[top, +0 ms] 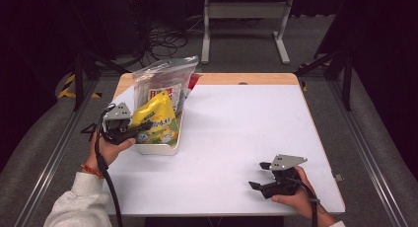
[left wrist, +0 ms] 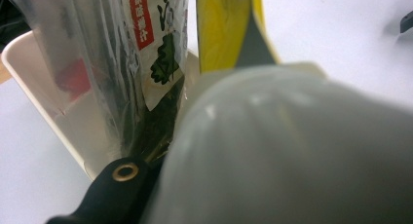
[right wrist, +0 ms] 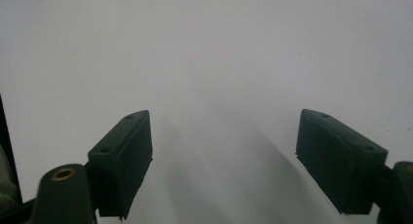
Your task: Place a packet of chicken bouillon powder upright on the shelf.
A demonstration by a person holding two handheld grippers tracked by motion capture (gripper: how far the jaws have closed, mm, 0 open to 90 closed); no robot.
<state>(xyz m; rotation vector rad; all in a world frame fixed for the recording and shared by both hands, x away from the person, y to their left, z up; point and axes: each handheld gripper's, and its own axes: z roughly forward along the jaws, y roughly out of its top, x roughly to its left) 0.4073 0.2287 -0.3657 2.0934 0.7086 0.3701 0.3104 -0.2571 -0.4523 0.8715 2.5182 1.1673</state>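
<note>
A yellow snack bag (top: 158,119) stands tilted in the near end of a white tray (top: 157,149) at the table's left. My left gripper (top: 143,124) is shut on the bag's left edge, held by a hand at the tray's left side. In the left gripper view the yellow snack bag (left wrist: 221,29) rises beyond a pale blurred surface, which hides the jaw tips. Behind it a clear bag of dark dried food (top: 162,84) with a red-and-white label stands upright in the tray; this clear bag (left wrist: 122,63) is close by. My right gripper (top: 260,175) rests open near the front right, and over bare table the right gripper (right wrist: 224,165) holds nothing.
The white table top (top: 236,128) stretches wide between the tray and the right hand. A small red item (top: 193,80) peeks out behind the clear bag. Beyond the table's far edge stand a metal frame (top: 244,12) and loose cables (top: 165,39) on the floor.
</note>
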